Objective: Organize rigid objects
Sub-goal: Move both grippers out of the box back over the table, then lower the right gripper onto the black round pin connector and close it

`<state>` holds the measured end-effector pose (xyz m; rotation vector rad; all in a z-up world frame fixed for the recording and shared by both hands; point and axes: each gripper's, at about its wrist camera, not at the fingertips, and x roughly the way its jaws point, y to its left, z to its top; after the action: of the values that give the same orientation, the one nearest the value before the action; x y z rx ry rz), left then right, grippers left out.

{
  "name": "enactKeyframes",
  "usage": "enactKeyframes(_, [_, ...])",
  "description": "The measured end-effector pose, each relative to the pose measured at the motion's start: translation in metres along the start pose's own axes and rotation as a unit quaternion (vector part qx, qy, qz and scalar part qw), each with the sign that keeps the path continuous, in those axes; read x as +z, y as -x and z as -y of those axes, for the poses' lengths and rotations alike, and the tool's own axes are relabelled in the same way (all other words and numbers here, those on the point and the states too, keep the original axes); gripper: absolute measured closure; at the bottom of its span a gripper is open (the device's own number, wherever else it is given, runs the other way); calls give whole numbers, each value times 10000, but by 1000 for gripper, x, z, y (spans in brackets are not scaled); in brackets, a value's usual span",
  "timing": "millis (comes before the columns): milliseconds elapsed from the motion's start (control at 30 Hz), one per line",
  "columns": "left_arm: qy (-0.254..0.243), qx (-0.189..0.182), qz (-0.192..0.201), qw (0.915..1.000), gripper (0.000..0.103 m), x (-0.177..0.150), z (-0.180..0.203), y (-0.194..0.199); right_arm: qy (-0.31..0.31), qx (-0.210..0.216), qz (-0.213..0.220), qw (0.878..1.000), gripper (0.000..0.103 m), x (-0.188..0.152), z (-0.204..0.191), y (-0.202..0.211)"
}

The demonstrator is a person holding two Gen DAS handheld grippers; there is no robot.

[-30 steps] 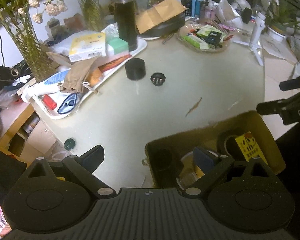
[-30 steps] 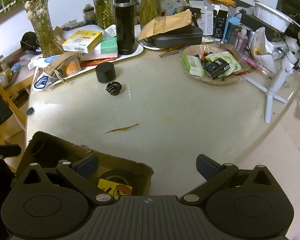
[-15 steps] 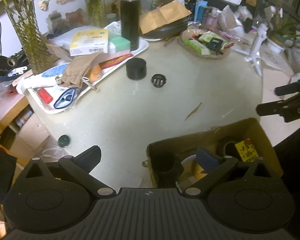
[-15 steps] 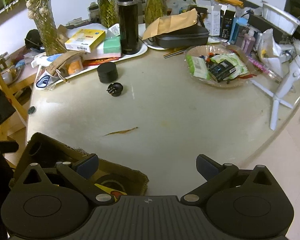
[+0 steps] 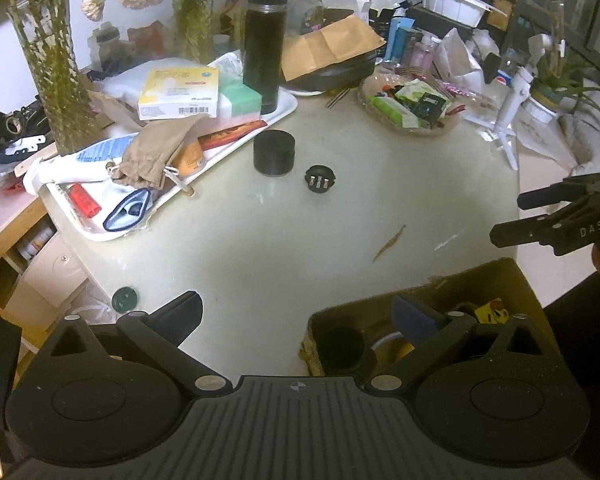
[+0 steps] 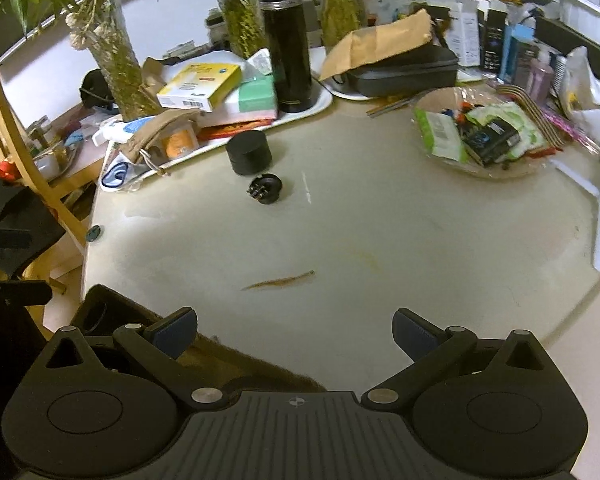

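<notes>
Beyond the cardboard box point(image 5: 476, 280) on the desk point(image 5: 320, 240), a black round container point(image 5: 274, 153) and small black plug adapter point(image 5: 320, 179) wait. Our left tongs point(image 5: 298, 316) and right tongs point(image 6: 294, 330) hang released, empty. We judge we are between pickups; next, reach for the adapter.

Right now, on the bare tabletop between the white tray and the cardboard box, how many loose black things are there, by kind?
Round black jar: 1
Small black plug with metal pins: 1
Total: 2
</notes>
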<state>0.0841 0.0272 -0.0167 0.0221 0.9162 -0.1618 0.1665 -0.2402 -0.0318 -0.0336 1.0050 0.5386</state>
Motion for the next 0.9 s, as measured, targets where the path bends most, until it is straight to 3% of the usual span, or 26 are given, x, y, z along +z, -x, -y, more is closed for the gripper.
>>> enactKeyframes(200, [-42,139,30,9999,0,6,-4,-10,223,7,63,9997,0,10,-4,-11])
enactKeyframes(367, [-294,489,46,9984,0,7,-3,-17,354,22,43,9994,0,20,-2,-22])
enactKeyframes(900, [-309,593,217,9975,0,1,-10,-21,533,416,124,9976,0,54,0,-75])
